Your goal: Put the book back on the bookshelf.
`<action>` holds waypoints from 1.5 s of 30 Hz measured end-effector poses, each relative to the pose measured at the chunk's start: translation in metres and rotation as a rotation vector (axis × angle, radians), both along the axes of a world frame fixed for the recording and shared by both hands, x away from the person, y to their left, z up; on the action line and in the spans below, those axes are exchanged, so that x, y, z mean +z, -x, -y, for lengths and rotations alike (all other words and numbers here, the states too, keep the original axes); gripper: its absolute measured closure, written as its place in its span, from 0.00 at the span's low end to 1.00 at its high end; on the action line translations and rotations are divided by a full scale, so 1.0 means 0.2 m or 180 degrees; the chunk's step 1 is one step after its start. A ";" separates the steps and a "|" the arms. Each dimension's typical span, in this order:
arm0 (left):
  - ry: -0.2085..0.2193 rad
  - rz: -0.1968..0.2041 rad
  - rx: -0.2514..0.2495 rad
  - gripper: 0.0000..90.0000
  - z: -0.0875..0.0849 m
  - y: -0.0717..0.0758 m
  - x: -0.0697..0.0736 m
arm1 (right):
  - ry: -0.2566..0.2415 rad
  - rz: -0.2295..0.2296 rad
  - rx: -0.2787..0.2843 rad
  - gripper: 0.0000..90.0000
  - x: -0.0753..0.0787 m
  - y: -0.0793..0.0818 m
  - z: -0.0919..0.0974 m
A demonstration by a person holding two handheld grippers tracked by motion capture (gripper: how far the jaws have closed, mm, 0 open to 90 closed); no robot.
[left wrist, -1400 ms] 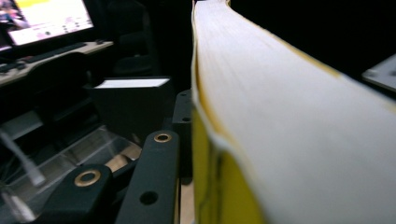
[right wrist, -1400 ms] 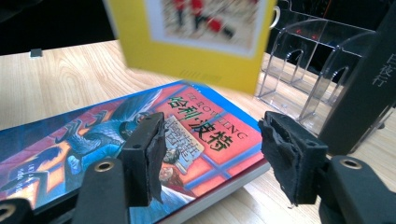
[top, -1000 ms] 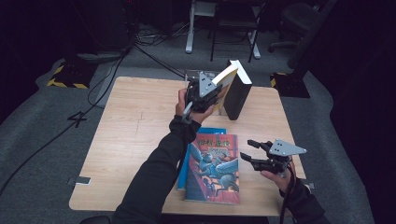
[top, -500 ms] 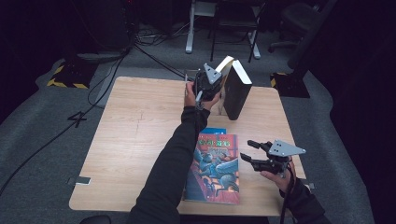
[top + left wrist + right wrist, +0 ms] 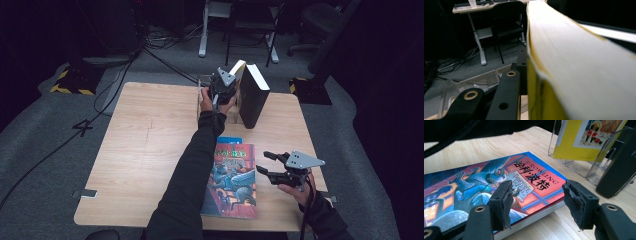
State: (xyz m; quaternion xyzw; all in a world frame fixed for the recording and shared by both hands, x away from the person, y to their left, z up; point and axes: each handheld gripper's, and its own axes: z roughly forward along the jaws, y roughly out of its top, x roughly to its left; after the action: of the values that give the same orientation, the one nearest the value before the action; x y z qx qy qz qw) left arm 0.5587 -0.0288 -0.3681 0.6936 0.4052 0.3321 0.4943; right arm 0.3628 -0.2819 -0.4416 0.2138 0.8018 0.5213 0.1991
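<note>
Printed on the cover of the flat book: large Chinese characters with "ROWLING" beside them, above a blue winged creature; smaller print too fine to read. Three books counted: that one lying face up on the bench near its front edge, a yellow book held upright at the far edge, and a black book standing just beside it. One clear stand around the yellow book's lower part, seen from the right gripper view. Two grippers. Left gripper: fingers clamped on the yellow book, page edges running close past the black finger. Right gripper: fingers apart, gripping nothing, hovering at the flat book's right edge.
</note>
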 end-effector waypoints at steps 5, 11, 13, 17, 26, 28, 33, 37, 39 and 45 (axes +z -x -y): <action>0.0076 0.0025 0.0145 0.83 0.02 -0.03 -0.04 | 0.0015 0.0024 0.0019 0.46 0.00 0.01 0.00; 0.0070 0.0079 0.0226 0.83 0.04 -0.07 -0.03 | 0.0031 0.0007 0.0029 0.46 -0.01 0.01 0.00; 0.0087 0.0073 0.0250 0.83 0.04 -0.09 -0.04 | 0.0029 0.0010 0.0022 0.46 -0.01 0.01 0.00; 0.0096 0.0057 0.0305 0.83 0.07 -0.11 -0.07 | 0.0011 0.0018 0.0022 0.46 0.00 0.01 0.00; 0.0220 -0.0011 0.0340 0.83 0.05 -0.11 -0.12 | -0.0004 0.0021 0.0003 0.46 0.00 0.01 0.01; 0.0207 -0.0033 0.0294 0.83 0.05 -0.11 -0.12 | 0.0003 0.0019 -0.0001 0.46 0.00 0.01 0.01; 0.0074 -0.0042 0.0219 0.80 0.05 -0.09 -0.10 | 0.0008 0.0031 -0.0013 0.46 0.00 0.02 0.02; 0.0014 -0.0050 0.0205 0.77 0.03 -0.07 -0.11 | 0.0009 0.0013 -0.0031 0.46 0.00 0.01 0.02; 0.0000 -0.0068 0.0164 0.73 0.00 -0.05 -0.11 | 0.0016 0.0014 -0.0026 0.45 0.00 0.01 0.02; -0.0018 -0.0104 0.0120 0.68 -0.06 0.00 -0.14 | 0.0026 0.0023 -0.0036 0.45 0.00 0.01 0.03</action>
State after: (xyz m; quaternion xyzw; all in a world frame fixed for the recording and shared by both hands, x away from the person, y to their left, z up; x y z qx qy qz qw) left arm 0.5587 -0.0173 -0.3956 0.6926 0.4253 0.3312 0.4793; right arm 0.3604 -0.2870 -0.4413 0.2157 0.8020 0.5177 0.2057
